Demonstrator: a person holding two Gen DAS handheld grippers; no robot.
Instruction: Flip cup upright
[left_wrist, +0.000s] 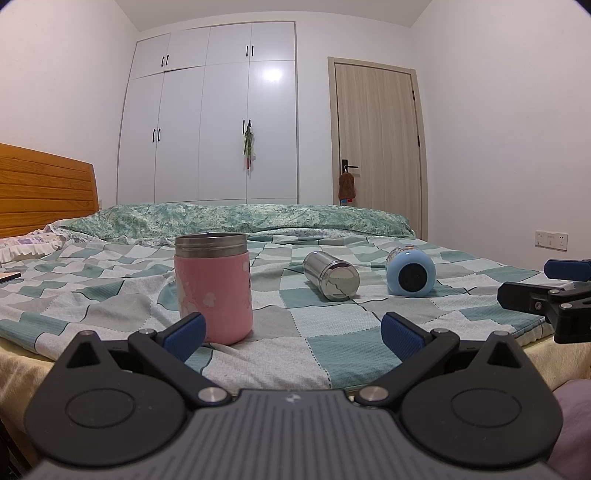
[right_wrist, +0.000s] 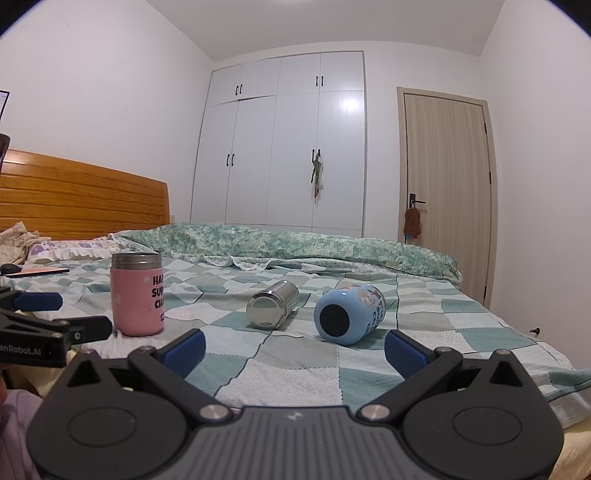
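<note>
Three cups on a checked bedspread (left_wrist: 332, 332), all ahead of the fingers, none touched.

Left gripper (left_wrist: 293, 332): spread wide, released, nothing between the blue pads (left_wrist: 184, 334). Pink cup (left_wrist: 213, 288) standing upright, open steel mouth on top, just past the left pad and partly behind it. Steel cup (left_wrist: 331, 275) on its side farther ahead, right of centre between the pads, base toward the camera. Blue cup (left_wrist: 410, 271) also on its side, beyond the right pad, just beside the steel one without touching.

Right gripper (right_wrist: 295, 350): likewise splayed, holding nothing. Blue cup (right_wrist: 349, 314) tipped over, ahead between the pads, nearer the right one. Steel cup (right_wrist: 272, 304) left of it, toppled. Pink cup (right_wrist: 137, 293) upright, well off beyond the left pad.
</note>
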